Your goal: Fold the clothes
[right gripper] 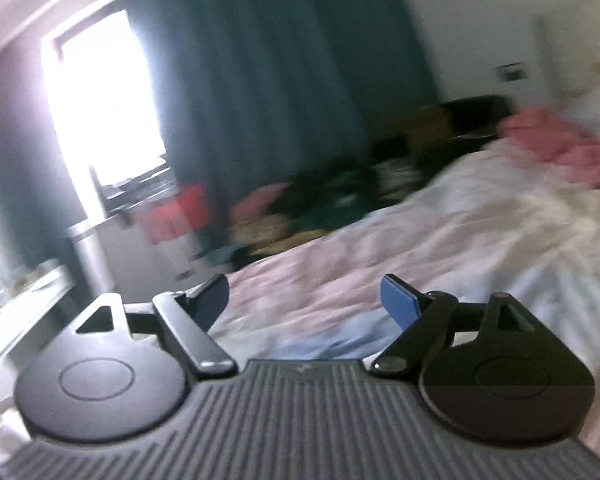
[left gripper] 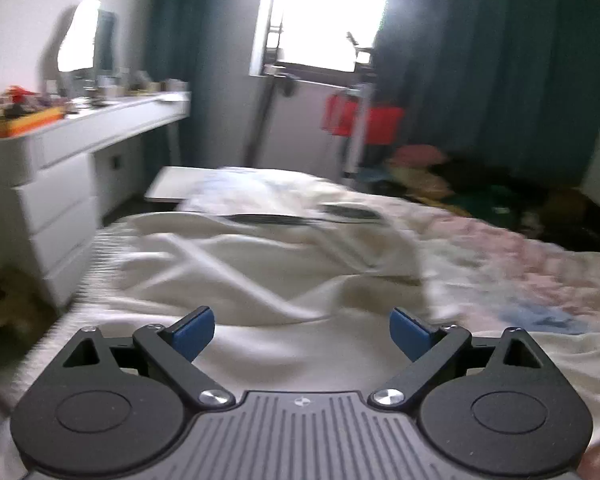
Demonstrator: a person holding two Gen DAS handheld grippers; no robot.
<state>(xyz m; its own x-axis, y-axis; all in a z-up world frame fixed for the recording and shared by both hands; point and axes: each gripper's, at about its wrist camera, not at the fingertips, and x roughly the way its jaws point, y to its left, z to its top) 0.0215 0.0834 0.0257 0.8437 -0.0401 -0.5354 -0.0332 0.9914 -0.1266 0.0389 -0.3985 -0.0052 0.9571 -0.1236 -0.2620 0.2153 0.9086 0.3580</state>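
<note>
Both hand-held grippers (left gripper: 302, 334) (right gripper: 304, 300) gape wide, empty, above bedding (left gripper: 260, 272).

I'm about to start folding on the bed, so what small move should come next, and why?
Probably lower the left hand-held gripper onto the near edge of the cream garment and close on it. Its jaws are open and empty, and the garment lies rumpled just ahead on the bed. The right hand-held gripper is open too, over bare bedding.
</note>
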